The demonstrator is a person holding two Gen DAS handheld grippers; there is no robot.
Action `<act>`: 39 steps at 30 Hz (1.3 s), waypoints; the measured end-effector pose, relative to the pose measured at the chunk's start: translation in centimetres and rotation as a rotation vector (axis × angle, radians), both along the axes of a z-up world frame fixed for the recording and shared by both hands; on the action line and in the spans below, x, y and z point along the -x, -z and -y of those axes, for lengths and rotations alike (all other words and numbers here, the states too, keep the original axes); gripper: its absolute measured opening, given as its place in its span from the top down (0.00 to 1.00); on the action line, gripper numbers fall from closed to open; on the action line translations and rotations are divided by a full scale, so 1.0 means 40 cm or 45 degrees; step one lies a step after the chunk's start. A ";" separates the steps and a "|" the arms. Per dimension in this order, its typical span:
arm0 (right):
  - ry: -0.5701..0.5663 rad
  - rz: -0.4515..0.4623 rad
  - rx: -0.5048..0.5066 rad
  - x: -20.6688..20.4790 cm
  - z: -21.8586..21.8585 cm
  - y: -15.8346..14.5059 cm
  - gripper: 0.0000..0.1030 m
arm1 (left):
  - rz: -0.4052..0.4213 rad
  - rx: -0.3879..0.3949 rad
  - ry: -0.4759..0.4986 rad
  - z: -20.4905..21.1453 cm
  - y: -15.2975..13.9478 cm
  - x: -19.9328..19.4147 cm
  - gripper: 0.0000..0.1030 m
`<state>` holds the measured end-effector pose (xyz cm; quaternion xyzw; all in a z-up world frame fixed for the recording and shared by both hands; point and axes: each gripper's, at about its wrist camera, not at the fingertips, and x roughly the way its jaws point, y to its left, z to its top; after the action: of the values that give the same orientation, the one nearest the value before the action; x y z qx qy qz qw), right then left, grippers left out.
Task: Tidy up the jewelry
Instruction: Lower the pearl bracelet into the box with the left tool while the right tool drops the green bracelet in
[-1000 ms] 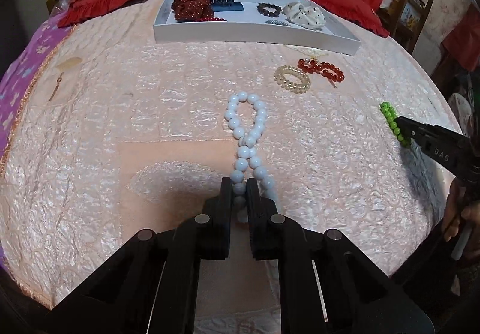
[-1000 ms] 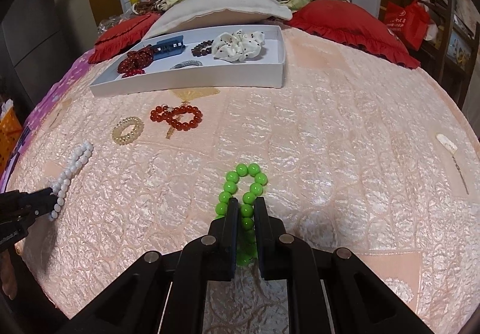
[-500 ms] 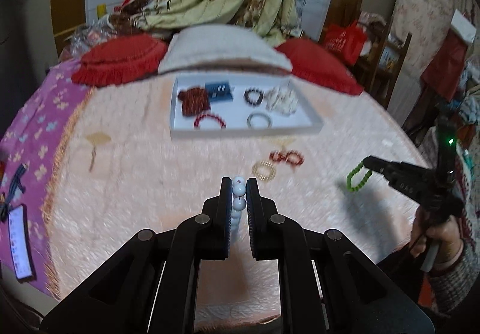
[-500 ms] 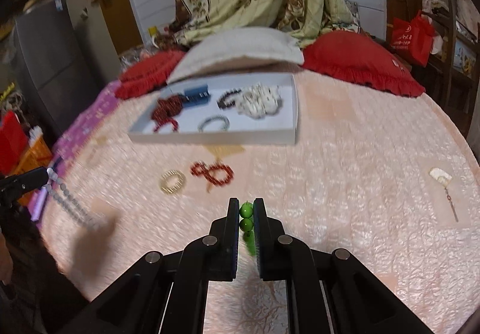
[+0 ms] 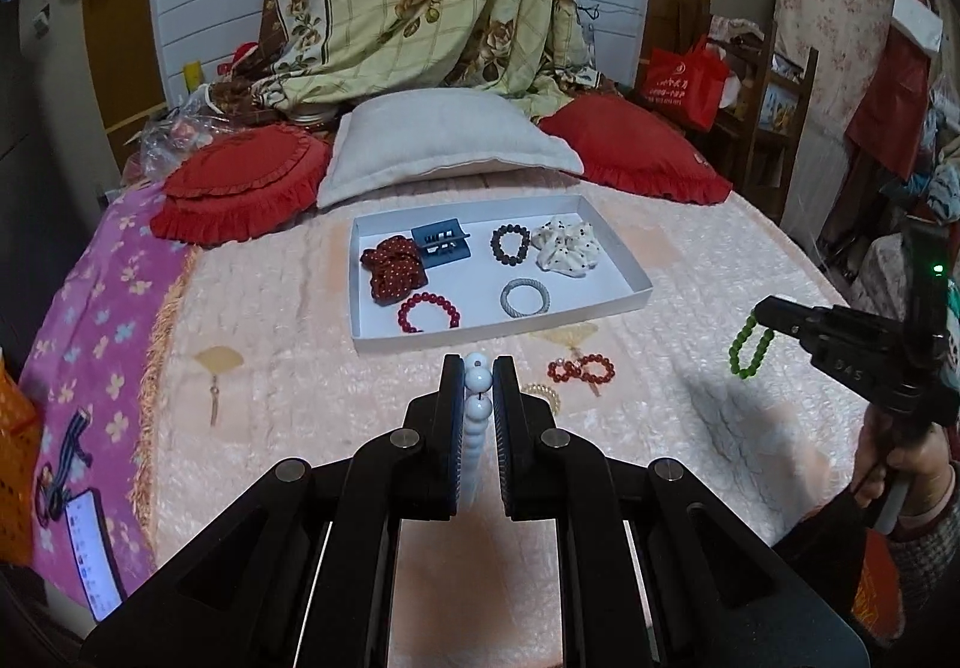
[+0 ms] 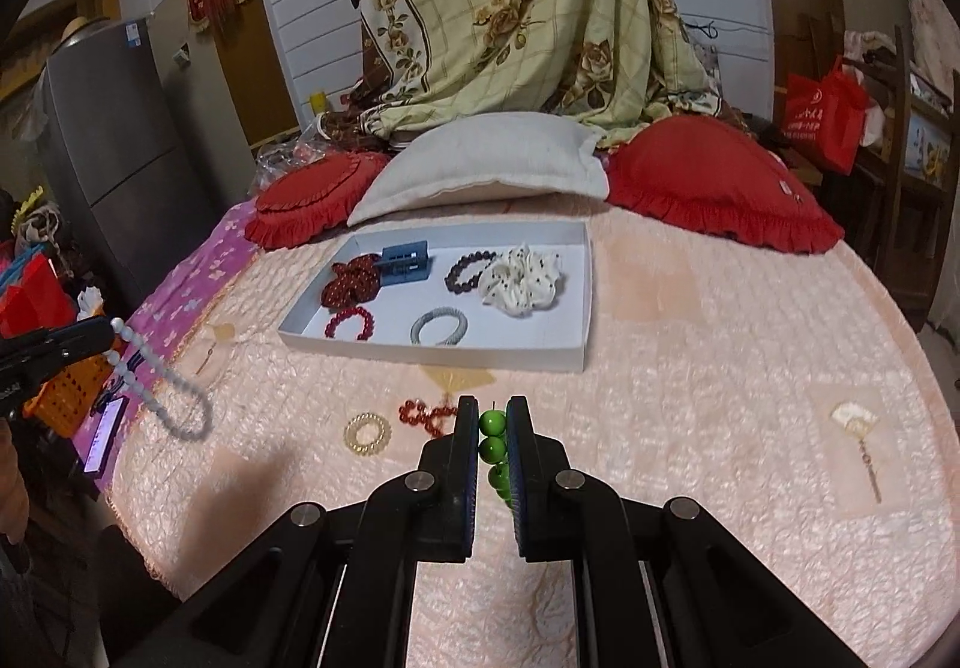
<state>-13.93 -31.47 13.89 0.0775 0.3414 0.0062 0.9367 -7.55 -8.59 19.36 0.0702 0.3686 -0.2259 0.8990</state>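
Observation:
My left gripper (image 5: 478,368) is shut on a white bead necklace (image 5: 478,383) and holds it above the bed; the necklace hangs down from it in the right wrist view (image 6: 157,392). My right gripper (image 6: 492,410) is shut on a green bead bracelet (image 6: 493,443), which dangles in the air in the left wrist view (image 5: 749,347). A white tray (image 5: 624,260) lies ahead on the pink bedspread and holds scrunchies, bracelets and a blue clip. A red bead bracelet (image 5: 581,369) and a gold coil band (image 6: 367,433) lie on the bedspread before the tray.
A grey pillow (image 5: 444,143) and two red cushions (image 5: 240,185) lie behind the tray. A fan-shaped pendant (image 6: 857,422) lies at the right, another (image 5: 219,362) at the left. A phone (image 5: 90,554) lies at the bed's left edge.
Both grippers have lifted their bead strings off the bedspread and risen well above it. The view now takes in the whole tray and the room behind.

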 end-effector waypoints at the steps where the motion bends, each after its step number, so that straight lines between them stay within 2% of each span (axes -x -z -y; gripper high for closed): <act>1: 0.000 0.001 0.005 -0.008 0.002 -0.003 0.92 | -0.011 0.000 -0.001 0.008 0.001 -0.015 0.92; 9: -0.021 0.000 0.052 -0.122 -0.003 -0.034 0.92 | -0.055 -0.043 -0.016 0.105 0.002 -0.182 0.92; 15: -0.027 -0.037 0.041 -0.237 -0.004 -0.022 0.92 | -0.094 -0.107 -0.041 0.186 0.030 -0.312 0.92; 23: -0.028 -0.108 -0.013 -0.383 -0.005 0.044 0.92 | -0.194 -0.127 -0.042 0.281 0.130 -0.469 0.92; 28: -0.023 -0.154 -0.114 -0.457 0.018 0.106 0.92 | -0.260 -0.132 -0.037 0.321 0.206 -0.544 0.92; 34: 0.006 -0.240 -0.101 -0.490 0.052 0.196 0.92 | -0.332 -0.196 -0.110 0.298 0.314 -0.609 0.92; 39: 0.031 -0.264 -0.105 -0.495 0.070 0.228 0.92 | -0.350 -0.227 -0.159 0.273 0.356 -0.628 0.92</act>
<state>5.85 -34.29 4.76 0.1203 0.4352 0.0009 0.8923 17.55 -19.52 5.13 0.0949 0.5103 -0.1434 0.8426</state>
